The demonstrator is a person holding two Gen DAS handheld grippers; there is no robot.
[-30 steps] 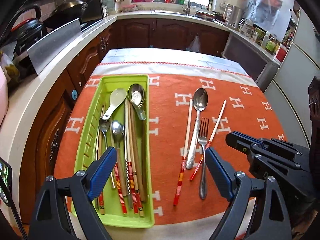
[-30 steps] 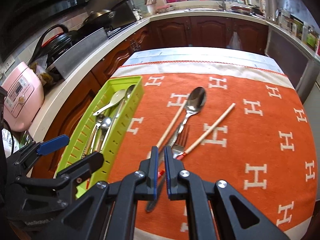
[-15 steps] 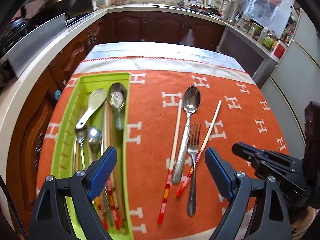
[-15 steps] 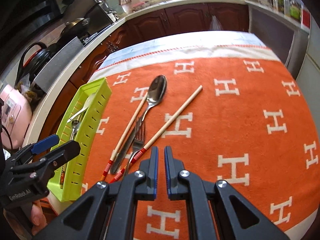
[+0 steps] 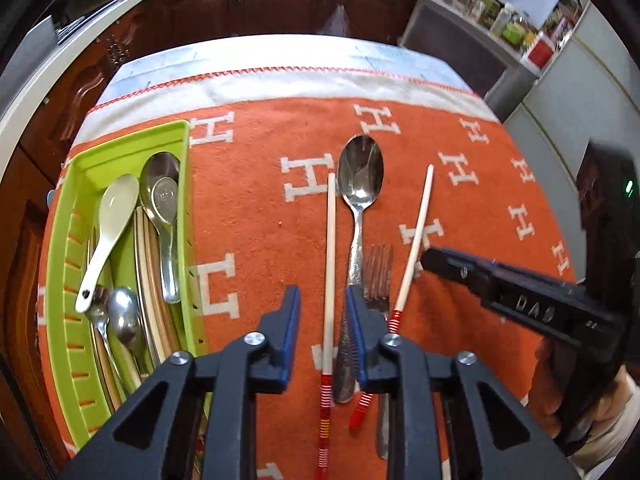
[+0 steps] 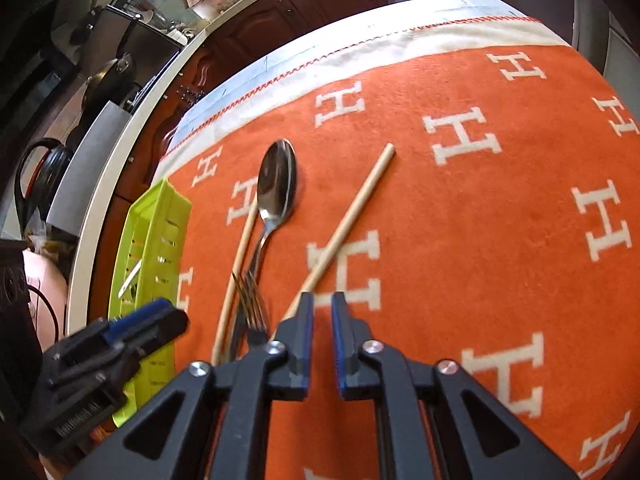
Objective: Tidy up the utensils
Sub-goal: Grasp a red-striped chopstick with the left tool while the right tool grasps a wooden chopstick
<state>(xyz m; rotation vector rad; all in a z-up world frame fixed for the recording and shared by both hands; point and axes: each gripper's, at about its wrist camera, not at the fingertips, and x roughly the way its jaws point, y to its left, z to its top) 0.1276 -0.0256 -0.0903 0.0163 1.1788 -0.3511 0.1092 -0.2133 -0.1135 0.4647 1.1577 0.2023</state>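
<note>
A green utensil tray [image 5: 80,392] at the left holds spoons and chopsticks. On the orange cloth lie a steel spoon [image 5: 360,184], a fork [image 5: 378,276] and two pale chopsticks with red striped ends. My left gripper [image 5: 323,308] is low over the cloth, its jaws partly closed around the left chopstick [image 5: 330,248], with a gap still showing. My right gripper [image 6: 322,312] is nearly shut and empty, just right of the other chopstick [image 6: 352,212]. It also shows in the left wrist view [image 5: 430,258].
The table carries an orange cloth [image 6: 500,208] with white H marks. Dark wood cabinets and a white counter [image 6: 132,152] with pots run along the left and far sides. The tray [image 6: 152,248] sits at the table's left edge.
My left gripper has moved right and down over the left chopstick and its jaws have narrowed a lot. My right gripper has moved lower and closer to the cloth, still nearly shut.
</note>
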